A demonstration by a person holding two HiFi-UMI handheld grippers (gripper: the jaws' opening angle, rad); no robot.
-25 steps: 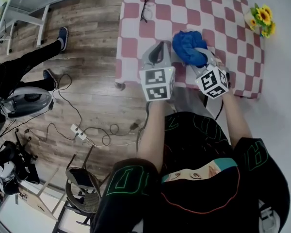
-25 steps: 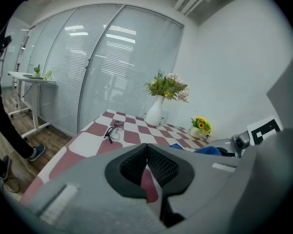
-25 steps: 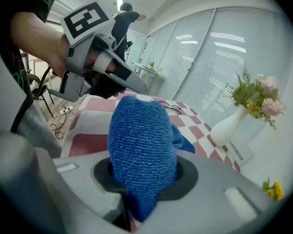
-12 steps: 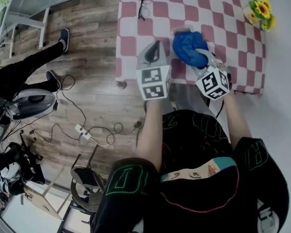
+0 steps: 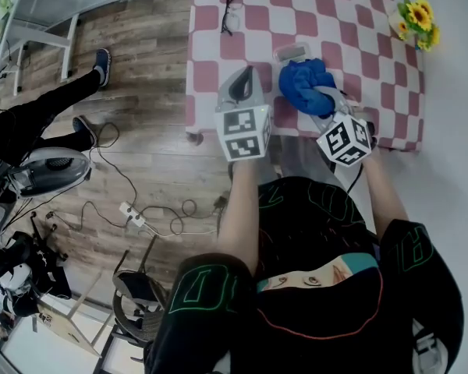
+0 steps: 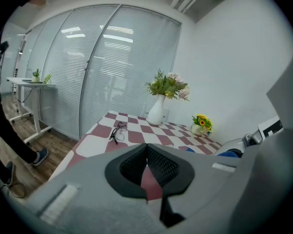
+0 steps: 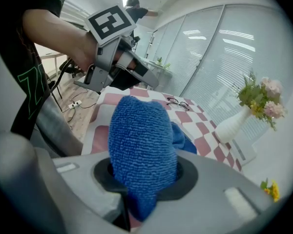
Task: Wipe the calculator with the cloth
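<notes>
My right gripper (image 5: 321, 100) is shut on a bunched blue cloth (image 5: 304, 84), which rests on the red-and-white checked table (image 5: 351, 29) near its front edge. In the right gripper view the cloth (image 7: 141, 150) fills the space between the jaws of that gripper (image 7: 144, 177). A grey calculator (image 5: 291, 52) shows just beyond the cloth, partly covered by it. My left gripper (image 5: 246, 72) hovers at the table's front edge to the left of the cloth. Its pads meet with nothing between them in the left gripper view (image 6: 146, 147).
Black glasses (image 5: 232, 10) lie at the table's far left. A sunflower pot (image 5: 416, 18) stands far right, a white vase (image 6: 157, 112) of flowers at the back. On the wood floor to the left are cables, a power strip (image 5: 132, 213) and a person's legs (image 5: 39, 107).
The blue cloth and my right gripper have drawn a little toward the table's front edge, so more of the calculator shows beyond the cloth. My left gripper has barely moved.
</notes>
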